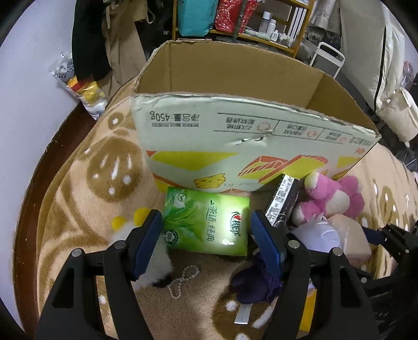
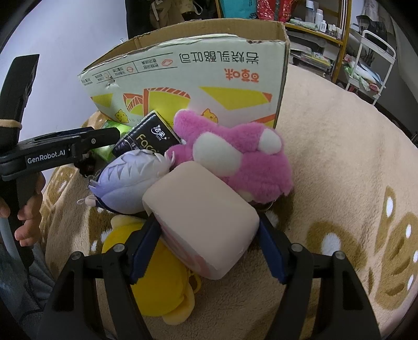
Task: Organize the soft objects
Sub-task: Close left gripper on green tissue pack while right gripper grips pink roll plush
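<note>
My left gripper [image 1: 206, 227] is open, its blue pads on either side of a green tissue pack [image 1: 206, 225] lying on the blanket before the open cardboard box [image 1: 235, 78]. My right gripper [image 2: 209, 235] is open around a pale pink foam block [image 2: 201, 214], pads close to its sides. A pink plush [image 2: 235, 154], a lilac plush [image 2: 130, 177], a black tissue pack [image 2: 149, 138] and a yellow plush [image 2: 162, 285] are piled beside the box [image 2: 196, 78]. The pink plush [image 1: 329, 196] and the foam block [image 1: 350, 235] also show in the left wrist view.
A beige patterned blanket [image 2: 339, 183] covers the surface. A bead chain [image 1: 183, 279] and a black-and-white plush [image 1: 154, 266] lie under the left gripper. A dark purple plush [image 1: 256, 282] lies by its right finger. Shelves [image 1: 248, 23] and a white cart [image 2: 371, 65] stand behind.
</note>
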`<state>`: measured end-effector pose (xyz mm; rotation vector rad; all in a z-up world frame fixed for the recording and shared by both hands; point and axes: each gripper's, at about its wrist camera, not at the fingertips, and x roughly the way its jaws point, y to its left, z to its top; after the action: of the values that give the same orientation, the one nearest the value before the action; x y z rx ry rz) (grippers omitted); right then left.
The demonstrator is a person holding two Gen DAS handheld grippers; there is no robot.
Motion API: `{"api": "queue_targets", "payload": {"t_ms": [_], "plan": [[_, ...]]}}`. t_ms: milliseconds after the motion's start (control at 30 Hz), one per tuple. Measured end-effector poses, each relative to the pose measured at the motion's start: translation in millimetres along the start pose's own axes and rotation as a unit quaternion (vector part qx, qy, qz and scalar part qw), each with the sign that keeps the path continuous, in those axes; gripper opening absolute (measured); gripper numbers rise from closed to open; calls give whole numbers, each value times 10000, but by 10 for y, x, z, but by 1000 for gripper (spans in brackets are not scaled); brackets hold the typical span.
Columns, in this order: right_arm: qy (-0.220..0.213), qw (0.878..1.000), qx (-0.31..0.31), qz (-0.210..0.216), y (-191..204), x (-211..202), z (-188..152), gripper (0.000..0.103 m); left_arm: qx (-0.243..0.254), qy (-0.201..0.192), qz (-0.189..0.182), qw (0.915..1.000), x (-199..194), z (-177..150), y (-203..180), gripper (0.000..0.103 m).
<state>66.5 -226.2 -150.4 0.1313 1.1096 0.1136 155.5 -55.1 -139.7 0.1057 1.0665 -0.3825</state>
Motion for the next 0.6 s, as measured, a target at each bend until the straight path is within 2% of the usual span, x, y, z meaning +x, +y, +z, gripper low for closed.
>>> {"api": "queue_targets", "payload": {"t_ms": [200,400,600], "plan": [[18,10000,2,-4,6,1,-4,77,-155,126,-164,9997,43,-6,88,70],[16,10000,-16,-9,7,12,-16,77,-46,138,-116,9998,73,-2,48,71],[13,10000,-24,-28,14,14,-15,77,-180,170,-186,9995,115,22,97,72]]}}
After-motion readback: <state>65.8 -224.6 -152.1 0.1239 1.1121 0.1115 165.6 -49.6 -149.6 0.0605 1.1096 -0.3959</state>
